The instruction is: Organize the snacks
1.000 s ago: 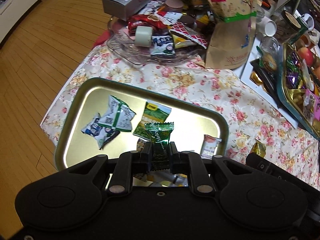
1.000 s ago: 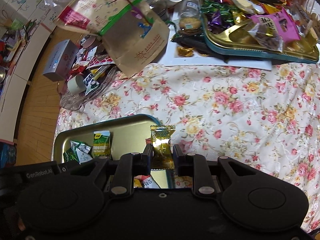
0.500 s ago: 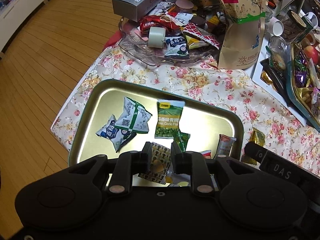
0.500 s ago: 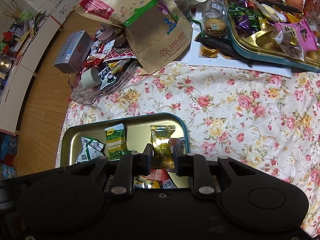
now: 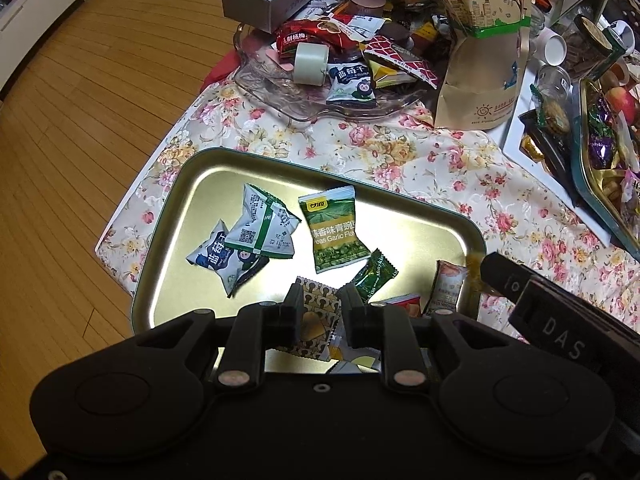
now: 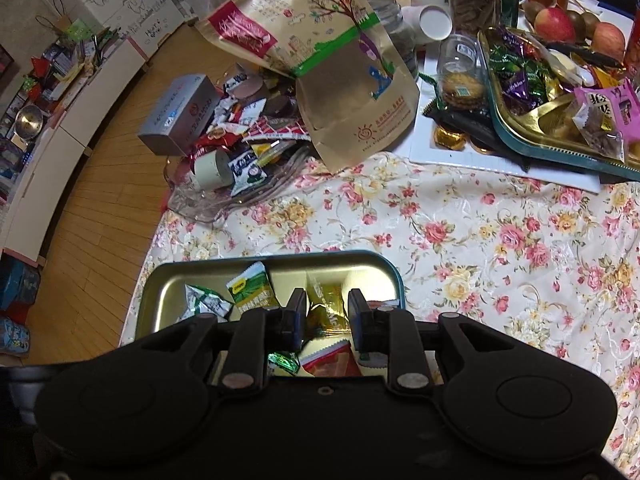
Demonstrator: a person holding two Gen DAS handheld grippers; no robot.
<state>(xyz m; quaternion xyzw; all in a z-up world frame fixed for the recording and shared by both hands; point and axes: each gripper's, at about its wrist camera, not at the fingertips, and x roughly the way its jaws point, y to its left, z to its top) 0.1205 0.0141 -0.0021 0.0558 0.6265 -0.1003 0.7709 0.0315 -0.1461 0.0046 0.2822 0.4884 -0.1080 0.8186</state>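
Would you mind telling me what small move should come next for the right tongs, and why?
Probably lift the right tongs clear of the gold tray. Their jaws are opening, with the gold candy between them over the tray, so it seems released. The left tongs already stand open.

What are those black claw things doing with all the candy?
A person holds a gripper in each hand and is sorting snacks into the gold tray. The left gripper is open above the tray, with the dark green candy lying in the tray beside the green pea packet. The right gripper is opening, with a gold candy between its jaws over the same tray. More snacks wait in the glass dish.
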